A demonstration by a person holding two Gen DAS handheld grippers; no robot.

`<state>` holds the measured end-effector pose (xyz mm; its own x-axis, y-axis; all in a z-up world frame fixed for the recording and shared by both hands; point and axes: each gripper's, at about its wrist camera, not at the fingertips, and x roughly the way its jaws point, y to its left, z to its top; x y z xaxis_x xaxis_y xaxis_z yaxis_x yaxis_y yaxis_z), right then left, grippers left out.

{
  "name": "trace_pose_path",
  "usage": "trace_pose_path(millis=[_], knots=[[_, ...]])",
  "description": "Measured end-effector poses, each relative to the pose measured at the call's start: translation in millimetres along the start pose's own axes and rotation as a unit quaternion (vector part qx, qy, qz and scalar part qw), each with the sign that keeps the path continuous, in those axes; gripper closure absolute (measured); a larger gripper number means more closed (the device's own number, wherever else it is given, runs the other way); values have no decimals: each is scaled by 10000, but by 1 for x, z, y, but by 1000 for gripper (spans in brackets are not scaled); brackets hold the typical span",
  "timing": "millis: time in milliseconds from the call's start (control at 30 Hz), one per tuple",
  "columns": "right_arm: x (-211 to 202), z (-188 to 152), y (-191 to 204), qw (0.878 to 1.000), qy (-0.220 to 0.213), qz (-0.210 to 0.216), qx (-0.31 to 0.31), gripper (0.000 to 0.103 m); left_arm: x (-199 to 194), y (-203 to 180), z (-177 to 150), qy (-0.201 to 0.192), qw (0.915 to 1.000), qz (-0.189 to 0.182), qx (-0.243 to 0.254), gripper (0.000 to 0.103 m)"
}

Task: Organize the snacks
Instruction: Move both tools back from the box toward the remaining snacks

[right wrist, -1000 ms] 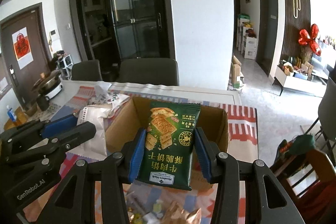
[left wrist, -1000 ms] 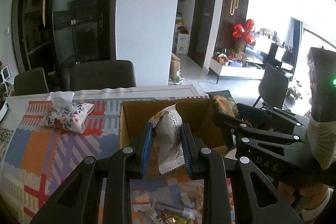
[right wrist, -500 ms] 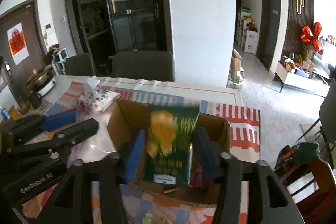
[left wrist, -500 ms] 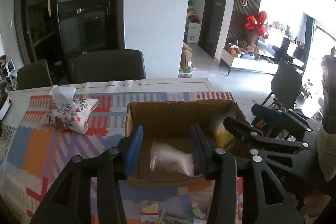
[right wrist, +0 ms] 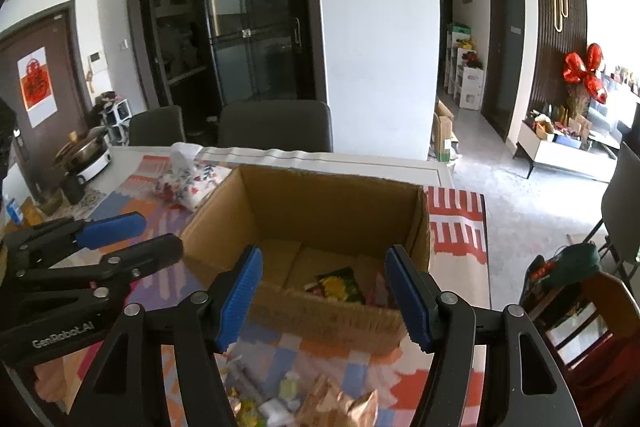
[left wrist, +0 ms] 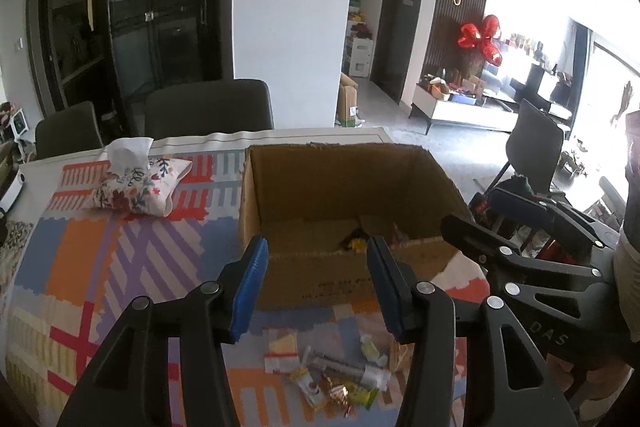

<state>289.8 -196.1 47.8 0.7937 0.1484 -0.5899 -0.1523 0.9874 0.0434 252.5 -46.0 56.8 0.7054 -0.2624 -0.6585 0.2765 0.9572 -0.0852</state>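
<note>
From the left wrist, the left gripper (left wrist: 316, 263) stood spread and empty before the cardboard box (left wrist: 344, 183); loose snacks (left wrist: 336, 375) lay on the tablecloth (left wrist: 120, 255) at six o'clock.

From the right wrist, the right gripper (right wrist: 324, 291) was likewise spread, holding nothing, a green packet (right wrist: 338, 285) inside the box at twelve o'clock.

I find the brown cardboard box (right wrist: 304, 311) upright and open-topped on the patterned cloth, its near wall facing me. A dark snack packet with yellow print (right wrist: 338, 285) lies flat on its floor, a reddish packet (right wrist: 378, 289) just beside it. More small loose snack packets (left wrist: 332, 375) lie scattered on the cloth before the box.
</note>
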Motion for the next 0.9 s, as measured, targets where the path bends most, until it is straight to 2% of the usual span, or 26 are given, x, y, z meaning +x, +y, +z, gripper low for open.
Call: trace_pose_path(millis=[300, 900], knots=[[-26, -28, 13, 9999, -43, 115, -6, 38, -25, -6, -37, 63, 9998, -168, 30, 53], [-26, -108, 26, 9975, 550, 258, 347, 39, -29, -6, -127, 226, 9990, -241, 314, 54]])
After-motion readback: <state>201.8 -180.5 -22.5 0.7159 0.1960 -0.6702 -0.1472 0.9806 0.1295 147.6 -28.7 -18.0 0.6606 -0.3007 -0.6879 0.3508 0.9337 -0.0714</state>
